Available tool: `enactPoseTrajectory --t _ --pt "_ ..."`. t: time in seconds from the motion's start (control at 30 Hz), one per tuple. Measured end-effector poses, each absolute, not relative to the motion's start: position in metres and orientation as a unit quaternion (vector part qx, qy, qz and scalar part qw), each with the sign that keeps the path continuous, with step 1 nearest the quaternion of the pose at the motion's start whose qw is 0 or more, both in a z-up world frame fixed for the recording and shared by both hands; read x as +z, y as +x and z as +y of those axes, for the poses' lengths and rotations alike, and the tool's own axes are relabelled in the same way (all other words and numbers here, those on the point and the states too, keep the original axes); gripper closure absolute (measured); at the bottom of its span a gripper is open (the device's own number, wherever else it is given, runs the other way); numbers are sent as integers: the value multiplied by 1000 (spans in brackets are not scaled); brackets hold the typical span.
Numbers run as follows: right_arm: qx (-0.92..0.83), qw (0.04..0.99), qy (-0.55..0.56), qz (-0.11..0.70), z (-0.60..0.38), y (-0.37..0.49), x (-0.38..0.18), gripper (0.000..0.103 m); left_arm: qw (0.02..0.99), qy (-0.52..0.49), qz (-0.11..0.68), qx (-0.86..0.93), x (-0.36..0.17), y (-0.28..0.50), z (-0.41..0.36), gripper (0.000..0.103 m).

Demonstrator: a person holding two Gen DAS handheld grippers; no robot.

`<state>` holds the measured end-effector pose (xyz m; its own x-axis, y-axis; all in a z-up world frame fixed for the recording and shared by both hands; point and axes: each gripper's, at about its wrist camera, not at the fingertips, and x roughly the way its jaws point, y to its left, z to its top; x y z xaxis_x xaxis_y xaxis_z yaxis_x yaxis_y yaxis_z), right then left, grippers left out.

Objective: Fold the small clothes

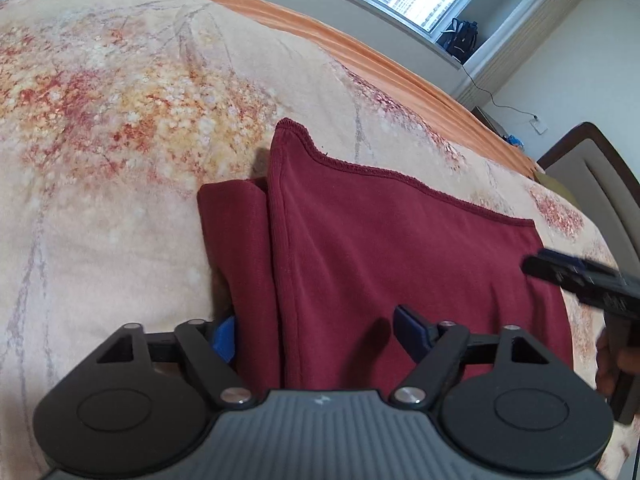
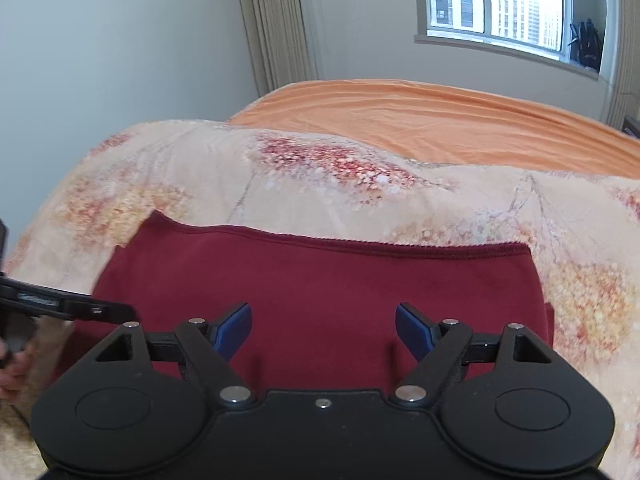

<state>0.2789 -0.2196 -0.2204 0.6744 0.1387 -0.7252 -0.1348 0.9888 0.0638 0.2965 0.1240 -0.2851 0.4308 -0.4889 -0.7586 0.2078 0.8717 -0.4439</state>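
A dark red garment (image 1: 400,248) lies on the floral blanket (image 1: 120,120), with a folded strip along its left side. My left gripper (image 1: 316,332) is open and straddles the garment's near left edge; its left pad is partly hidden behind the cloth. My right gripper (image 2: 324,332) is open just above the garment (image 2: 320,280), near its front edge. The right gripper also shows at the right of the left wrist view (image 1: 580,280), and the left gripper at the left of the right wrist view (image 2: 64,304).
The blanket (image 2: 280,184) covers the near part of a bed with an orange sheet (image 2: 440,120) behind it. A headboard (image 1: 592,168) stands at the right. A window (image 2: 496,0) and a dark backpack (image 2: 586,44) are on the far wall.
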Motion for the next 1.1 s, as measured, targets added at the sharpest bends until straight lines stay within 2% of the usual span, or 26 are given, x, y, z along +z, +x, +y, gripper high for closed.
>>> enactPoseTrajectory --t 0.03,0.07,0.1,0.23,0.33,0.4,0.47,0.6,0.7,0.77,0.83,0.9,1.03,1.1 --pt "68 914 -3 399 -218 287 -224 21 836 -136 490 -204 -285 293 125 39" --pt "62 915 -7 400 -216 296 -226 21 839 -131 490 -200 -285 291 126 50" --pt "56 915 -11 400 -213 306 -229 21 839 -133 490 -198 -286 289 129 54" --pt "32 913 -51 403 -197 344 -238 21 832 -148 499 -194 -289 292 135 55" --pt "15 906 -79 416 -187 363 -249 21 825 -155 508 -191 -292 299 133 43" --pt "18 897 -97 431 -184 364 -258 21 821 -163 511 -194 -294 304 130 32" --pt "23 894 -104 435 -182 351 -261 21 822 -166 510 -193 -294 308 126 27" --pt "40 898 -90 429 -181 288 -257 21 819 -172 511 -195 -297 314 121 17" --pt "57 889 -106 442 -176 232 -263 18 815 -173 515 -202 -301 321 114 3" --pt "61 889 -107 440 -176 203 -266 18 816 -157 516 -210 -302 322 106 1" --pt "63 893 -95 435 -176 182 -263 18 821 -129 515 -213 -299 317 100 3" --pt "59 896 -80 433 -178 172 -259 18 827 -129 506 -206 -292 311 104 14" --pt "60 903 -36 424 -182 165 -249 18 817 -208 502 -194 -293 305 130 22" --pt "64 906 -30 418 -182 165 -247 18 810 -231 507 -183 -296 309 137 37"
